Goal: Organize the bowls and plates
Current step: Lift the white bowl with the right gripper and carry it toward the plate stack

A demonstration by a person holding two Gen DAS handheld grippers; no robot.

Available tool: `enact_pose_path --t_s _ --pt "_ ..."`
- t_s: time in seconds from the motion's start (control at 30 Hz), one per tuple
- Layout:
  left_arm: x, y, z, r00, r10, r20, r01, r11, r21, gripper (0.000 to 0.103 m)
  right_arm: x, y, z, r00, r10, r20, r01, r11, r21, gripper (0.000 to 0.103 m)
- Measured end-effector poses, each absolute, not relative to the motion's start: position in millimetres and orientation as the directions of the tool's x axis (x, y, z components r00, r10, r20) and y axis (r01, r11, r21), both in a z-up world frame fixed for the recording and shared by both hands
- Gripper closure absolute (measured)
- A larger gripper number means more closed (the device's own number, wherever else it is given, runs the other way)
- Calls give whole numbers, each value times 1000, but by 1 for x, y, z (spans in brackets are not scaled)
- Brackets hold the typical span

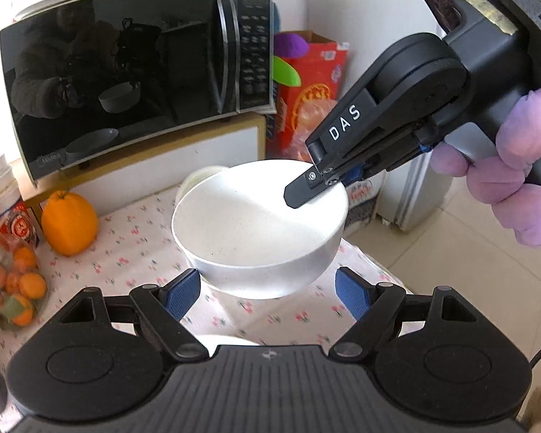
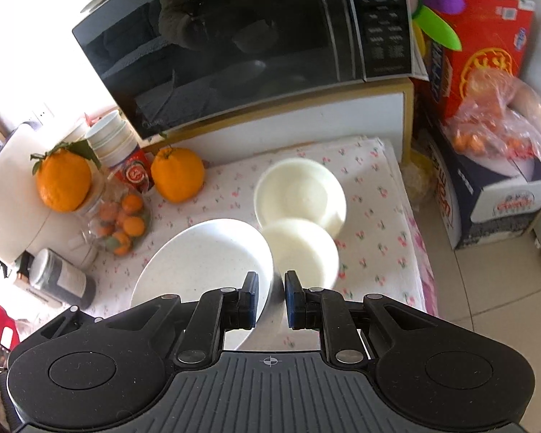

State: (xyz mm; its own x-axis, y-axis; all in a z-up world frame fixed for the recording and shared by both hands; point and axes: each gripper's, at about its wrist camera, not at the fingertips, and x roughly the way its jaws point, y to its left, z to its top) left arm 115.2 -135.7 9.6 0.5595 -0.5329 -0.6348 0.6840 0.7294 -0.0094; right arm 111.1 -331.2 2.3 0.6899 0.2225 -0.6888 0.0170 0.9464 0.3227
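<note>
My right gripper [image 2: 271, 297] is shut on the rim of a large white bowl [image 2: 202, 267] and holds it above the flowered tablecloth [image 2: 371, 216]. The same bowl [image 1: 256, 223] fills the middle of the left wrist view, with the right gripper [image 1: 306, 187] clamped on its far rim. My left gripper [image 1: 268, 294] is open and empty, just in front of and below the bowl. Two smaller cream bowls lie on the cloth beyond: one upside down [image 2: 299, 249], one upright [image 2: 299, 193].
A black microwave [image 1: 126, 83] stands on a white shelf at the back. Oranges [image 2: 176, 173], a jar of small fruit [image 2: 121, 220], paper cups [image 2: 115, 137] and a dark jar [image 2: 61, 278] crowd the left. A red box [image 2: 479, 57] and bagged fruit [image 2: 497, 122] stand right, beyond the table edge.
</note>
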Motion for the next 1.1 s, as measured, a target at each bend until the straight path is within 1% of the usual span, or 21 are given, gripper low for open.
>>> enact_pose_path --t_s 0.1,0.3,0.57,0.73,0.93,1.1 --pt "92 -142 9 553 -526 -646 701 713 19 24 98 -337 -9 688 222 -691 28 943 332 88" --pt "72 -155 -8 546 -518 -659 727 684 65 25 79 -350 -33 681 221 -698 52 936 347 88" --pt "74 -177 -27 510 -518 -687 747 662 56 27 73 -369 -63 654 213 -726 92 930 356 88" --pt "72 -191 -38 510 -499 -701 753 652 85 27 72 -374 -76 637 195 -746 86 944 320 88" --pt "62 -198 -48 509 -483 -713 764 635 115 27 72 -384 -90 618 192 -763 103 942 320 88" --pt "58 -204 -55 519 -458 -721 772 613 167 27 73 -388 -101 600 190 -777 113 941 318 88"
